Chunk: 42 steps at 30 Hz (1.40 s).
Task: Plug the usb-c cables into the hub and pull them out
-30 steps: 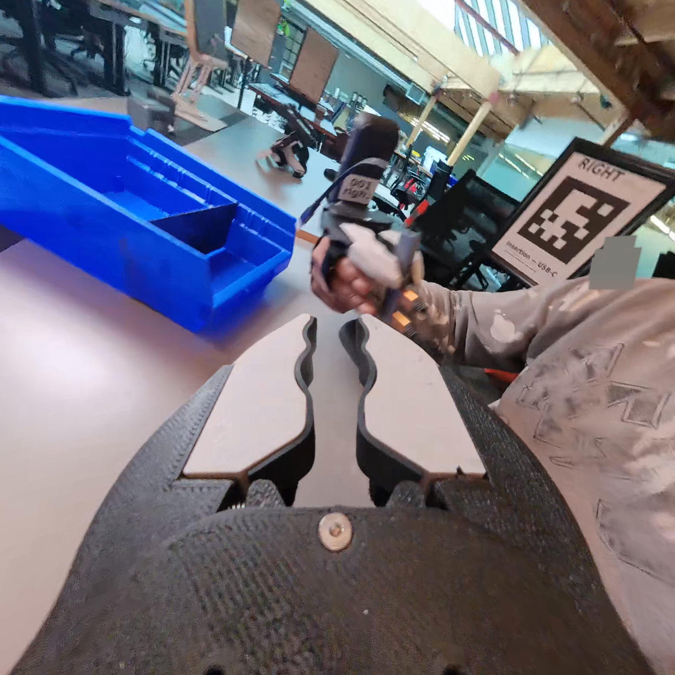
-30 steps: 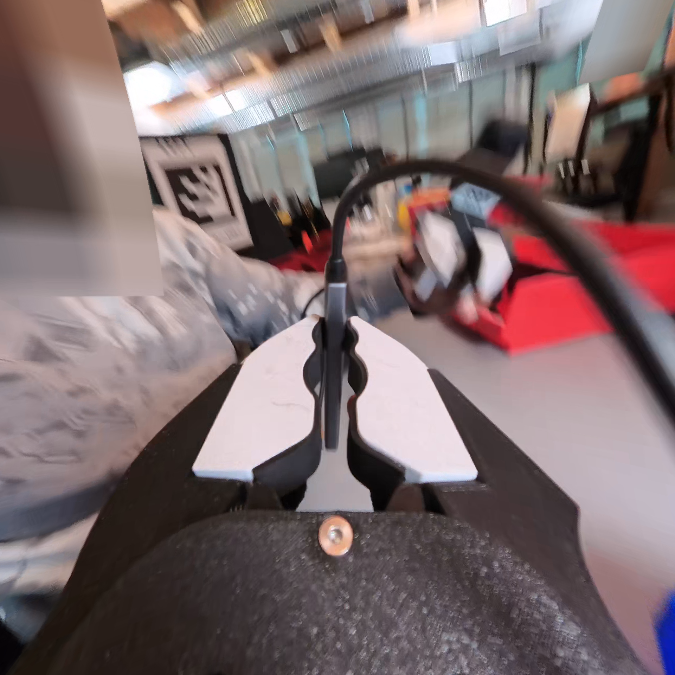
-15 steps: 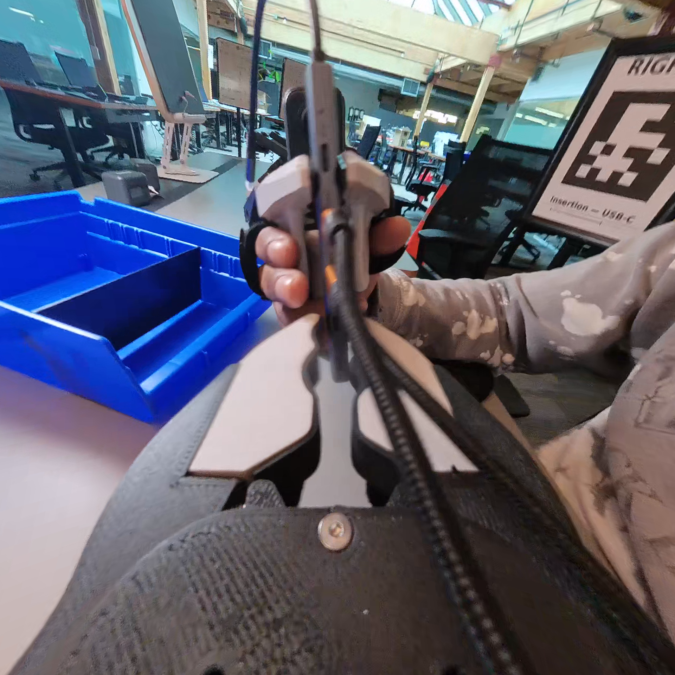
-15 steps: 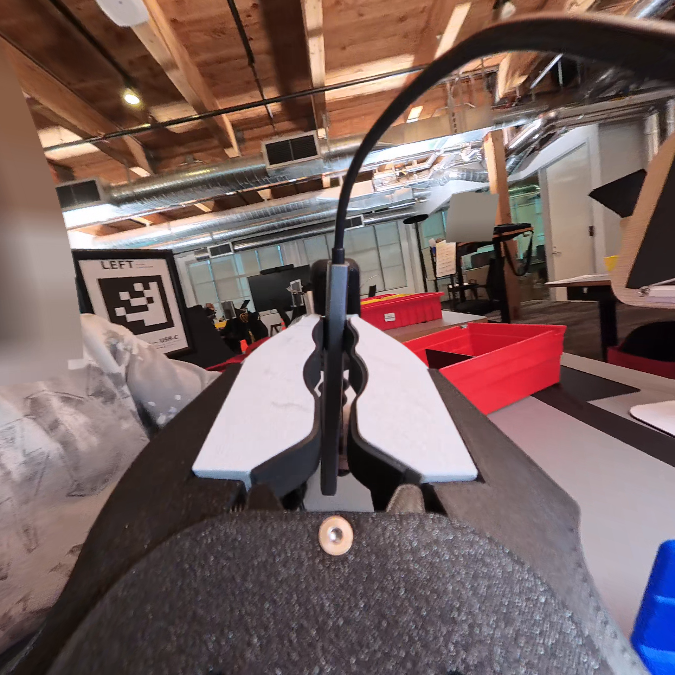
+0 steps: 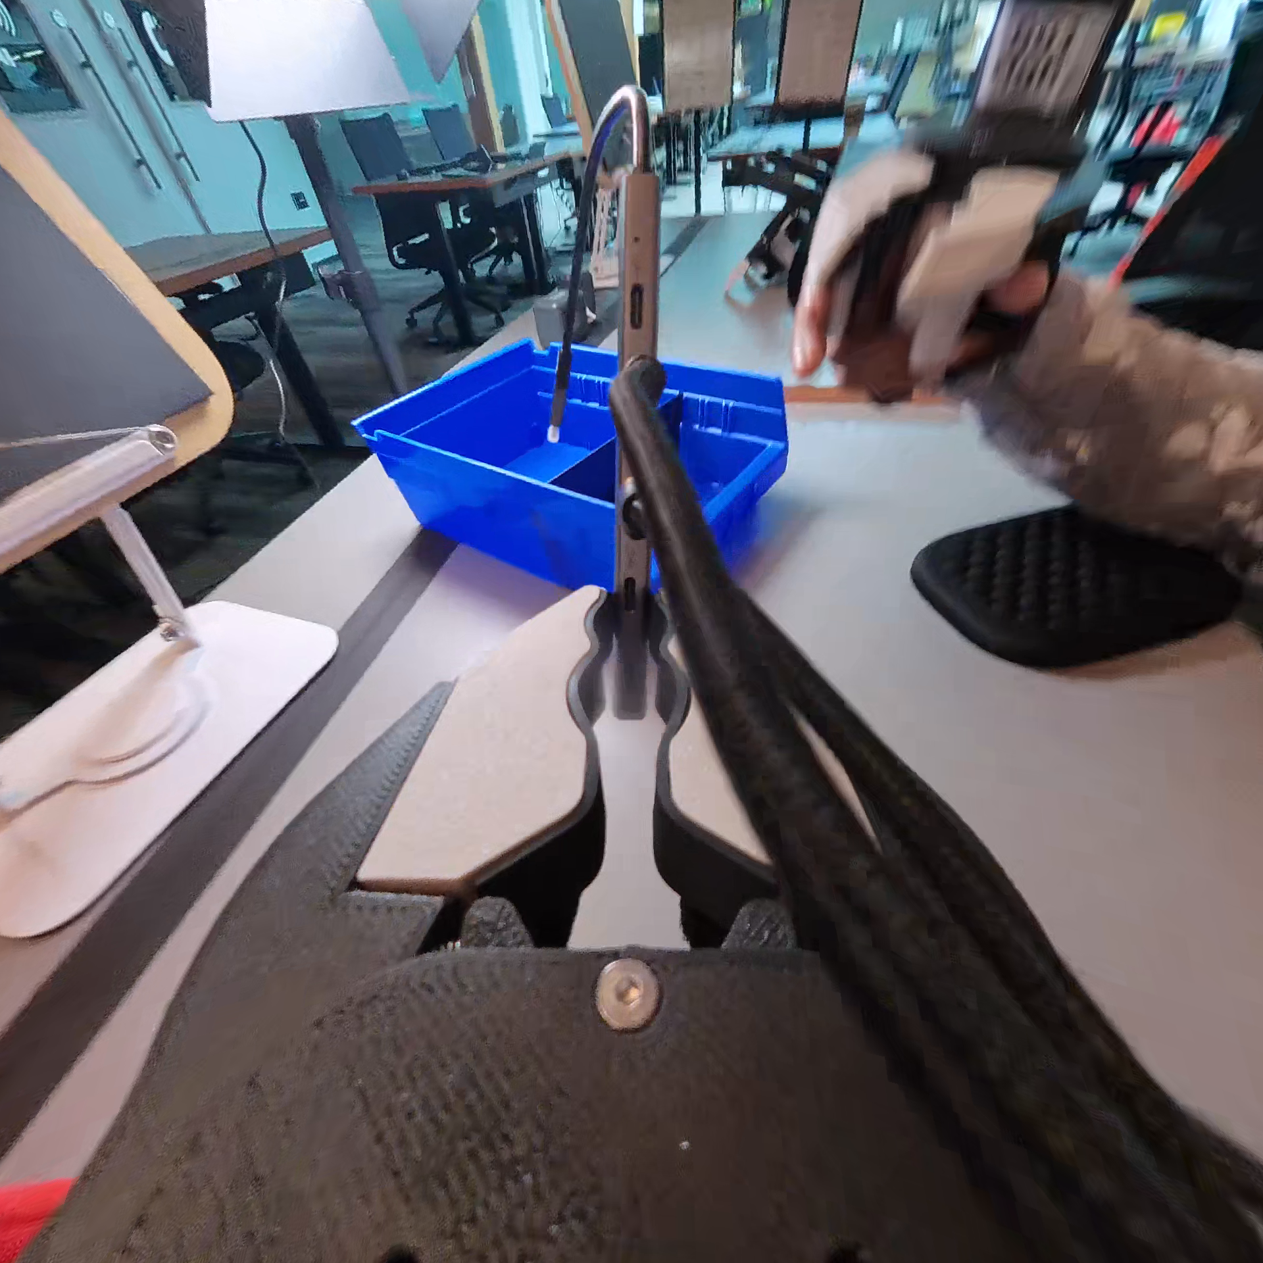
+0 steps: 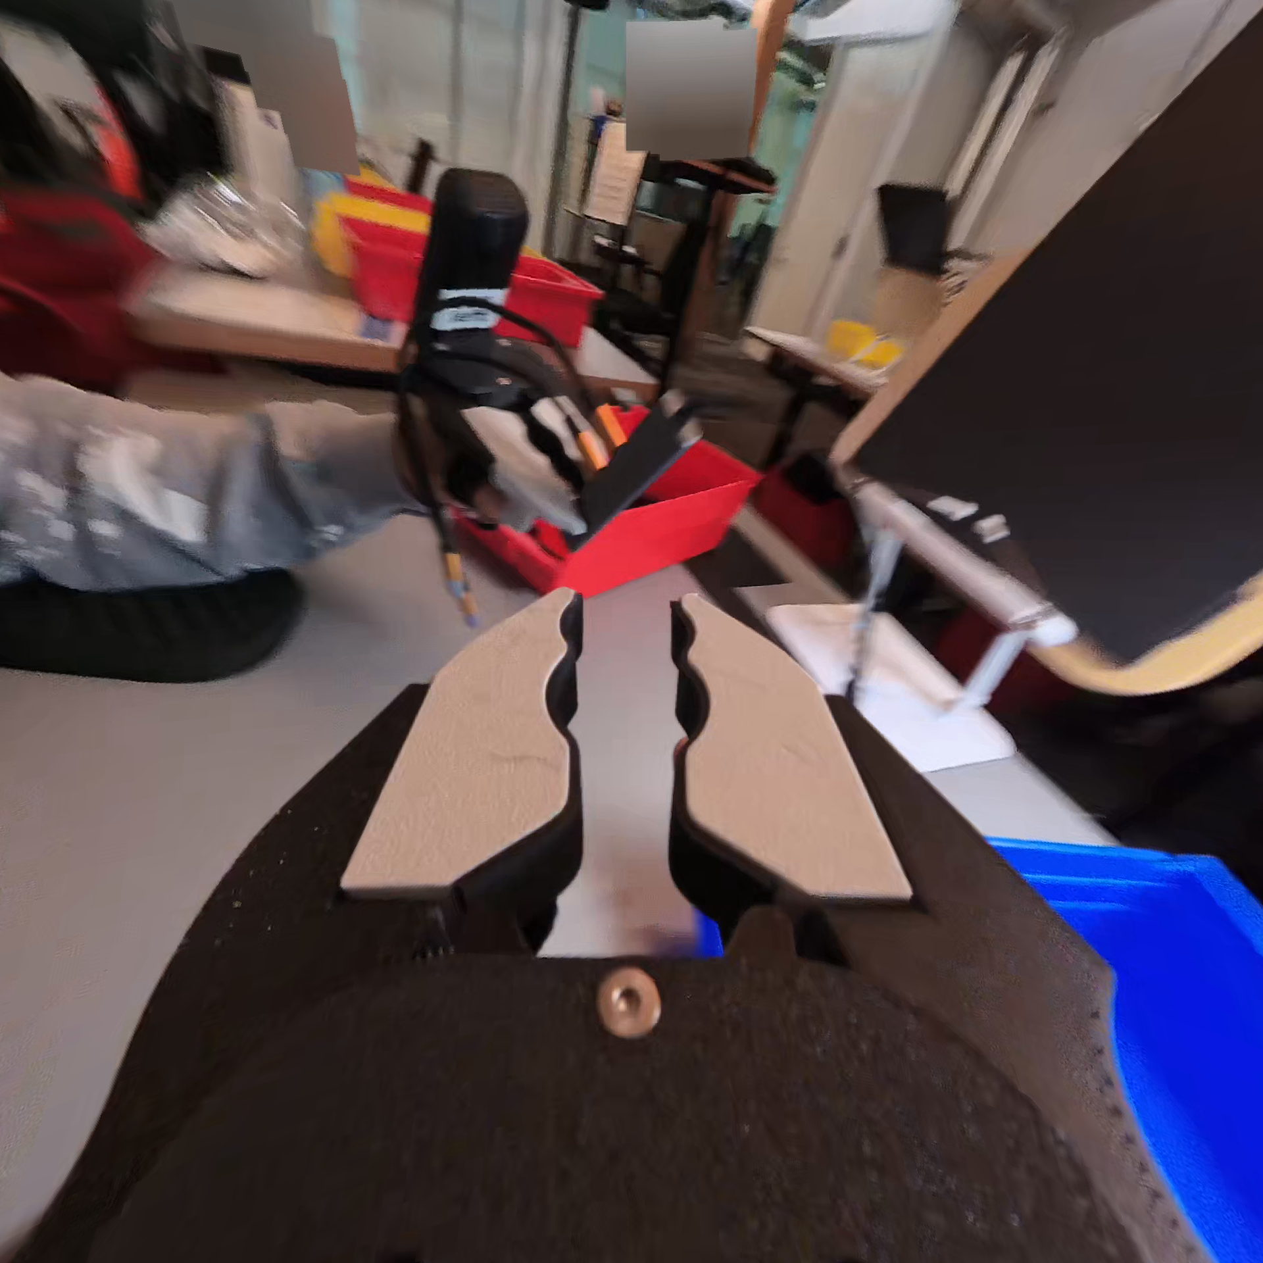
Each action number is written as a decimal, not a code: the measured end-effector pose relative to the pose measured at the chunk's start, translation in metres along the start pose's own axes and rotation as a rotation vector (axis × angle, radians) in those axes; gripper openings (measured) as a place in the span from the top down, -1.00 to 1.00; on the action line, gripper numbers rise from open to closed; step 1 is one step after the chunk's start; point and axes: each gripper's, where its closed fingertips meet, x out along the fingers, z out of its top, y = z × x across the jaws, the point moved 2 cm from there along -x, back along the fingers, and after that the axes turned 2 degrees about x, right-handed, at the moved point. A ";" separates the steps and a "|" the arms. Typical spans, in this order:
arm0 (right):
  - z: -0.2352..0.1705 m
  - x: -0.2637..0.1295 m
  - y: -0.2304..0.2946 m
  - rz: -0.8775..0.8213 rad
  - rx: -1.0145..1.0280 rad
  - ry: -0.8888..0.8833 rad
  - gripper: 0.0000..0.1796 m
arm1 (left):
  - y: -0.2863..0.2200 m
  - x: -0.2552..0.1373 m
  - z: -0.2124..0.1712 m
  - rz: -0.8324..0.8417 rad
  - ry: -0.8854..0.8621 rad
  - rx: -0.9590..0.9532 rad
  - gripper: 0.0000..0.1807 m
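My left gripper point(image 5: 632, 608) is shut on the lower end of a slim grey usb-c hub point(image 5: 640, 273), held upright above the table. Two black braided cables point(image 5: 752, 717) meet the hub's side and trail back over my right finger. The hub's own thin lead point(image 5: 571, 294) loops from its top and dangles over the blue bin. My right gripper point(image 6: 625, 601) is open and empty; it shows blurred in the left wrist view point(image 5: 868, 328), right of the hub. The right wrist view shows the left gripper point(image 6: 547, 471) with the hub point(image 6: 642, 458) and a hanging orange-tipped cable end point(image 6: 454, 581).
A blue divided bin point(image 5: 478, 478) sits behind the hub and also shows in the right wrist view point(image 6: 1162, 957). A red bin point(image 6: 649, 540) lies beyond the left gripper. A monitor on a white stand point(image 5: 137, 717) is at the left, and a black mat point(image 5: 1066, 588) under the person's sleeve. One gripper's finger ends stand about 15 cm off the other's.
The hub has passed from my right gripper to my left, which shut on it. My right gripper opened and drew away. Both views swung down toward the table.
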 end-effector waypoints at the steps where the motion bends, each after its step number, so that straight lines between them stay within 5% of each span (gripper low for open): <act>1: 0.013 -0.005 -0.005 -0.053 -0.081 0.017 0.69 | -0.002 -0.003 0.001 -0.001 0.009 0.027 0.89; 5: 0.040 0.001 -0.013 -0.109 -0.372 0.230 0.54 | -0.014 0.001 0.003 -0.001 0.054 0.120 0.89; 10: 0.020 0.035 0.014 0.086 -0.498 0.467 0.50 | -0.036 0.015 0.003 -0.042 0.091 0.217 0.89; 13: 0.007 0.048 0.026 0.140 -0.532 0.497 0.82 | -0.048 0.019 0.004 -0.067 0.094 0.244 0.89; 15: 0.007 0.048 0.032 0.171 -0.515 0.490 0.86 | -0.046 0.017 0.004 -0.033 0.083 0.254 0.89; 17: 0.014 0.044 0.034 0.187 -0.481 0.461 0.89 | -0.036 0.006 0.016 0.037 -0.017 0.199 0.85; 19: 0.024 0.034 0.027 0.187 -0.458 0.470 0.89 | -0.018 -0.009 0.020 0.127 -0.040 0.144 0.61; 25: 0.061 -0.009 0.003 0.161 -0.410 0.512 0.89 | 0.036 -0.063 0.007 0.349 -0.089 -0.102 0.68; 33: 0.083 -0.078 -0.071 -0.133 -0.446 0.721 0.89 | 0.027 -0.086 0.022 0.351 -0.068 -0.137 0.67; 42: 0.035 -0.110 -0.191 -0.465 -0.509 1.108 0.89 | -0.015 -0.057 0.050 0.257 -0.039 -0.080 0.67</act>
